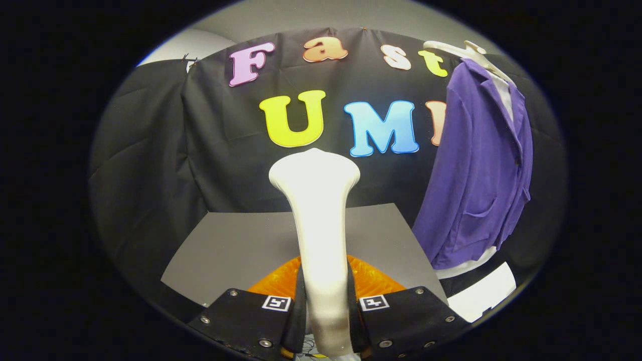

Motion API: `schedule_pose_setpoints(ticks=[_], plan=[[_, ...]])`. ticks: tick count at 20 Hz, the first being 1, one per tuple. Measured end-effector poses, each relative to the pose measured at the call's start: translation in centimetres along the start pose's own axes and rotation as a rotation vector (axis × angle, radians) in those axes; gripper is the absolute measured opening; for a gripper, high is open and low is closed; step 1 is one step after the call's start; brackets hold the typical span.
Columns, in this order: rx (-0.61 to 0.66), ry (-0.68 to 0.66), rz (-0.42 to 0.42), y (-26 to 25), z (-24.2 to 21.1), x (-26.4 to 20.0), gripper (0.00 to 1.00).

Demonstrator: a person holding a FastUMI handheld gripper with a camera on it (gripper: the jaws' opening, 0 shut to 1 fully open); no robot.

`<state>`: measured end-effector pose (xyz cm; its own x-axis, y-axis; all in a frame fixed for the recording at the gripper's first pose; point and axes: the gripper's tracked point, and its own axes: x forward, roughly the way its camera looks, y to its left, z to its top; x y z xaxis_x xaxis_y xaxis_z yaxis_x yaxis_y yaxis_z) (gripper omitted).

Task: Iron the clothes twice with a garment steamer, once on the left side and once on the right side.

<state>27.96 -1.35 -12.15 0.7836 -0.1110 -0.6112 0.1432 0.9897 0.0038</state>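
1. the hand-held gripper (325,321) is clamped on the white plastic garment steamer (316,220), both fingers pressing its slim handle from either side; the steamer's wide head stands up just ahead of the fingers.
2. the purple jacket with a white lining (476,170) hangs on a pale hanger (464,50) well off to the right of the steamer head and beyond it, apart from it, in front of the black cloth wall (150,160).
3. below the fingers lie a translucent orange base (371,281) and a grey surface (235,250).
4. the step in hand looks like carrying the steamer to the jacket: keep the grip firm so the handle does not twist, and swing right while turning the head to face the cloth.
5. meet one side of the jacket near the shoulder and draw down evenly; the hanging cloth will likely sway, so press lightly.
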Motion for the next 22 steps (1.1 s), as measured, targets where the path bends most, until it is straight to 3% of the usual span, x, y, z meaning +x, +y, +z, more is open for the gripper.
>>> schedule_pose_setpoints(ticks=[9,16,22], plan=[[-0.043,-0.117,-0.038,-4.0,-5.0,-10.1,0.35],[-0.124,-0.291,-0.019,-5.7,-9.2,-14.1,0.35],[-0.084,-0.39,-0.038,-8.1,-9.0,-15.9,0.35]])
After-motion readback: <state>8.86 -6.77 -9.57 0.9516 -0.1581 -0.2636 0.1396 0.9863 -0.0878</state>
